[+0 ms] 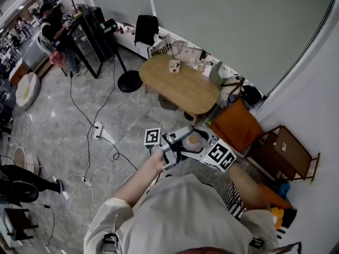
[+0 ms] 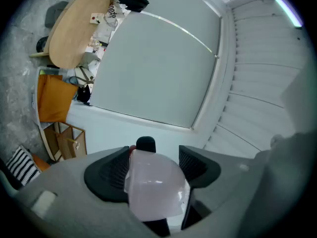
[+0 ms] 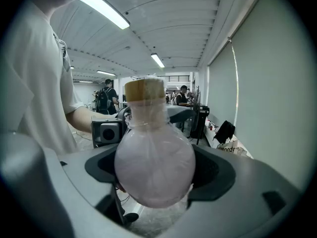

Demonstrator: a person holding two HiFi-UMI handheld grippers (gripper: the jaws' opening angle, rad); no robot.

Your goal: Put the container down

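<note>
The container (image 1: 193,140) is a round, pale translucent flask with a tan cork lid (image 3: 144,90). I hold it up in front of my chest, above the floor. My right gripper (image 1: 201,145) is shut on its bulb (image 3: 154,170), and both pads touch the sides. My left gripper (image 1: 181,142) faces it from the other side. In the left gripper view the pale body (image 2: 156,190) fills the gap between the left gripper's (image 2: 152,170) pads and appears pressed by both. Its underside is hidden.
An oval wooden table (image 1: 180,83) stands ahead by the wall, with a small box (image 1: 174,65) on it. An orange cushion (image 1: 235,126) and wooden frames (image 1: 286,150) lie to the right. Cables (image 1: 90,136) cross the tiled floor at left. A person (image 1: 53,28) stands far back left.
</note>
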